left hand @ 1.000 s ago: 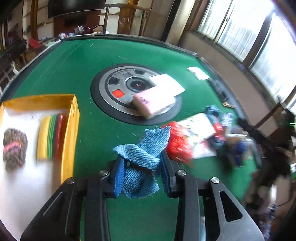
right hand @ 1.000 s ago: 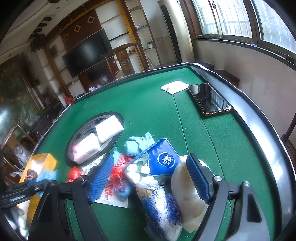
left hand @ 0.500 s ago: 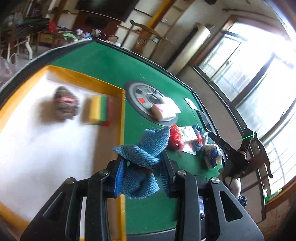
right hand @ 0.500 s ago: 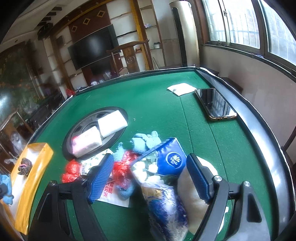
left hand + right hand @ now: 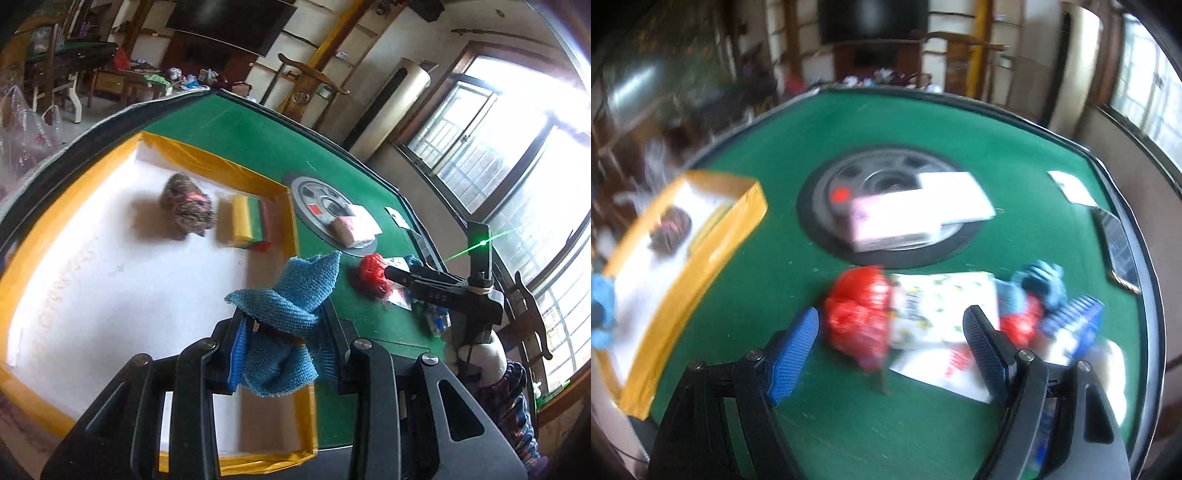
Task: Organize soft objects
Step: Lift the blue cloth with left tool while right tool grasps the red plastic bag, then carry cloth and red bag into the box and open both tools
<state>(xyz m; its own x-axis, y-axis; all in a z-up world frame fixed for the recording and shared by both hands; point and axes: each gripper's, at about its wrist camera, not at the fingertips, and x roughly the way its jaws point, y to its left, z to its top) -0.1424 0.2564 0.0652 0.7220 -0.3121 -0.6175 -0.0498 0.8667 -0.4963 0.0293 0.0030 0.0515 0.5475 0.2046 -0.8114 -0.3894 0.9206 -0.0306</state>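
My left gripper (image 5: 284, 350) is shut on a blue cloth (image 5: 291, 295) and holds it above the near right part of the yellow-rimmed tray (image 5: 291, 214). In the tray lie a brown scrubber ball (image 5: 188, 206) and a stack of yellow, green and red sponges (image 5: 249, 221). My right gripper (image 5: 890, 350) is open and empty, just above a red mesh ball (image 5: 860, 317) on the green table (image 5: 886, 129). The right gripper also shows in the left wrist view (image 5: 424, 280) beside the red ball (image 5: 371, 273). The right wrist view is blurred.
A round grey hub (image 5: 882, 184) in the table's middle carries a pink pack (image 5: 890, 221) and a white pack (image 5: 956, 192). A printed white pack (image 5: 942, 310), blue items (image 5: 1041, 284), a phone (image 5: 1119, 236) and a white paper (image 5: 1071, 186) lie to the right.
My left gripper carried the blue cloth left from over the felt to over the tray. My right gripper swung left from the blue tissue pack to the red mesh ball.
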